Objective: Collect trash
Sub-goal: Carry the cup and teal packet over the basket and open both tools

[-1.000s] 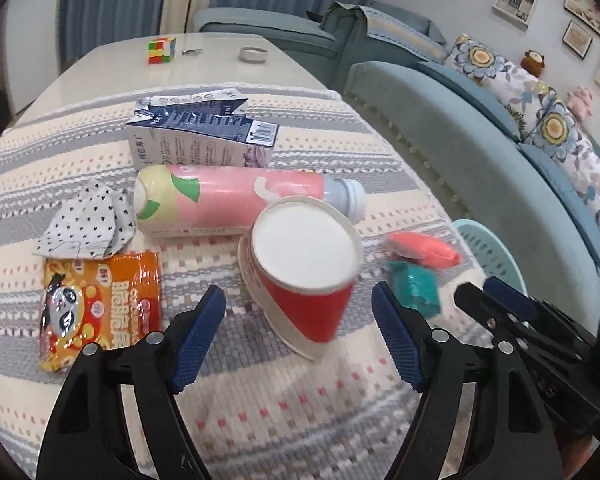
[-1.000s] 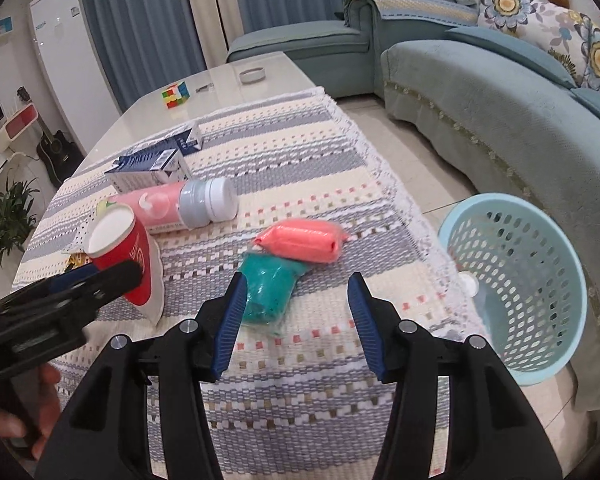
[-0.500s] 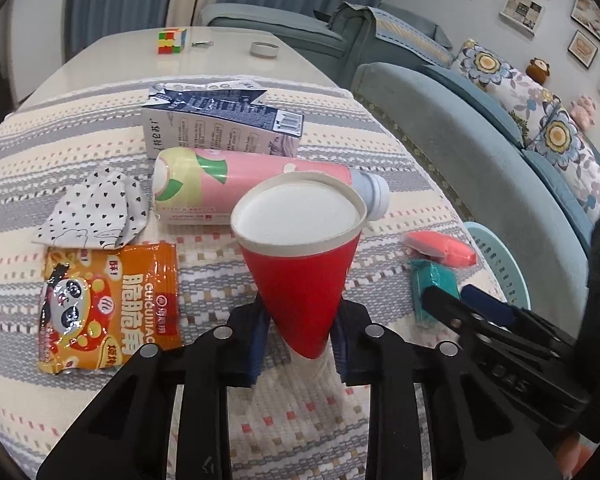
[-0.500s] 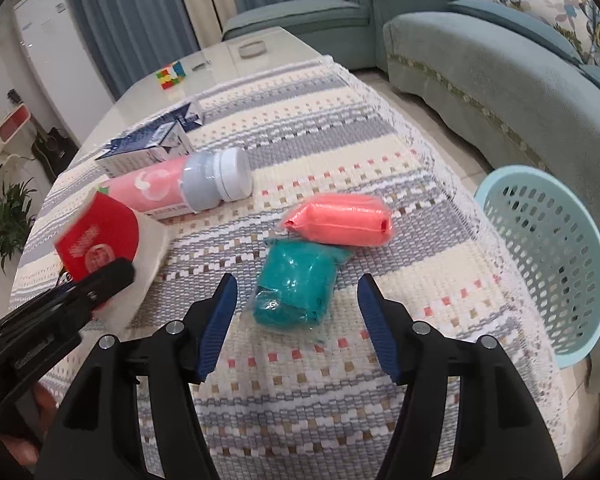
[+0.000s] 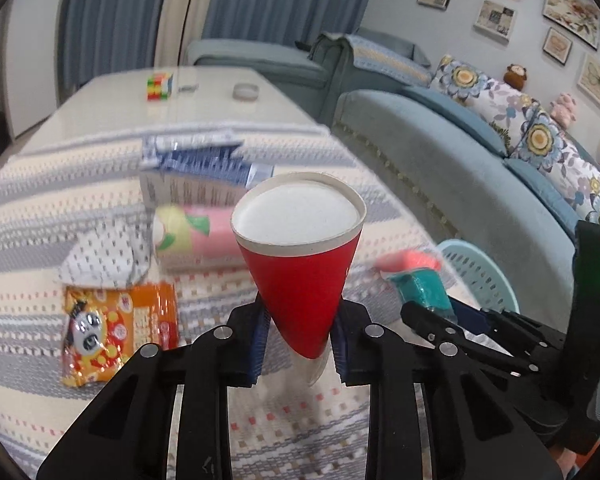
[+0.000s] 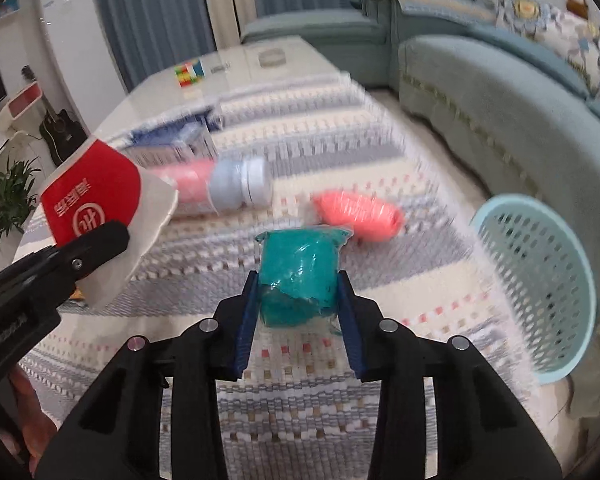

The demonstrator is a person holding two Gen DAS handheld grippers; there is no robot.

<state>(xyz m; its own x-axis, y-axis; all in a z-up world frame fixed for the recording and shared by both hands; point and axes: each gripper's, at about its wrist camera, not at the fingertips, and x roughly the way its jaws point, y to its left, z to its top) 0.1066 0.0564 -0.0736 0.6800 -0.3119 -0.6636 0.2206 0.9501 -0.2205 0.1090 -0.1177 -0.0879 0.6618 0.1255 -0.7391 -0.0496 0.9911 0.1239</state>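
The left gripper (image 5: 300,334) pinched one red paper cup (image 5: 298,264) near its crushed end, clear of the table (image 5: 40,208); the right gripper (image 6: 298,306) pinched one teal packet (image 6: 298,276). Risk judged: the tapered cup could slip out short of the one basket (image 6: 540,280). Remaining on the table: one bottle (image 6: 220,188), one carton (image 5: 196,176), one pink packet (image 6: 360,216), one snack bag (image 5: 116,332).

Bare striped cloth lies under my right tongs (image 6: 298,300); ahead, the pink packet (image 6: 360,216) and bottle (image 6: 220,188) block. Rightward, the way to the basket (image 6: 540,280) is open.
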